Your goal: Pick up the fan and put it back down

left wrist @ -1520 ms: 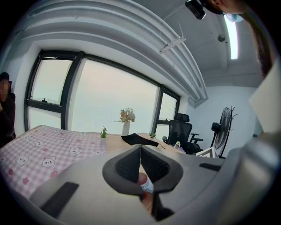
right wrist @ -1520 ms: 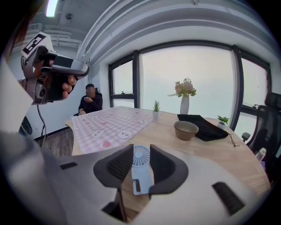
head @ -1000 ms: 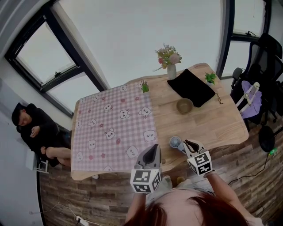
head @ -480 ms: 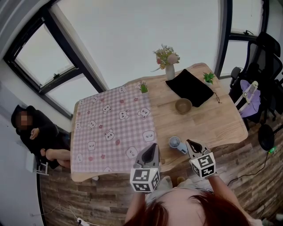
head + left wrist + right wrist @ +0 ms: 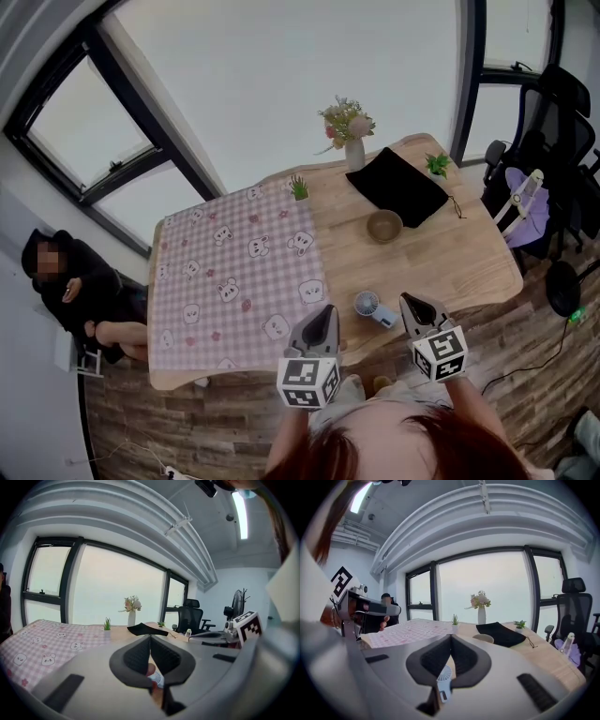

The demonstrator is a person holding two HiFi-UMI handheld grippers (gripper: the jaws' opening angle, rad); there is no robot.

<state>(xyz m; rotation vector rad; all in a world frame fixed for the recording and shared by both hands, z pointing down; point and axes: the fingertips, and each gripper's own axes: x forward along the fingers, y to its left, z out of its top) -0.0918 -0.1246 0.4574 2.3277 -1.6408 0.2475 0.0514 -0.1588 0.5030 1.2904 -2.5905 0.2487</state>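
Nearest, low over the table's near edge: left gripper (image 5: 324, 311), grey jaws closed tip to tip, ribbed dark pads pressed flat against each other. Just to its right, right gripper (image 5: 411, 301), likewise shut pad to pad and gripping no object. Between the two and slightly farther, lying flat on bare wood, apart from both: fan (image 5: 367, 303), small and handheld, pale blue-white plastic, round slatted grille head with a short stubby handle angled toward the right gripper. Underneath, wooden table (image 5: 450, 267), light grain, rounded corners. Spread over its left half, tablecloth (image 5: 225, 262), soft pink-and-white check printed with little bear faces. Farther along on the bare right half, bowl (image 5: 384, 226), round, shallow, tan and matte, its inside showing only plain brown. Just beyond that, pouch (image 5: 398, 187), flat black fabric, roughly rectangular, set at an angle, with a thin cord trailing off its right corner. At the far edge, from left to right: small pot (image 5: 299, 189) holding a tuft of green grass-like blades, at the cloth's corner; vase (image 5: 354, 156), slim, white and upright, holding a bunch of flowers (image 5: 345, 120) in pink, cream and yellow; small potted plant (image 5: 437, 165) with broader green leaves. Off to the right on the plank floor, black office chair (image 5: 553, 131). Far left by the dark-framed window (image 5: 84, 131), seated person (image 5: 70, 281) in dark clothes.
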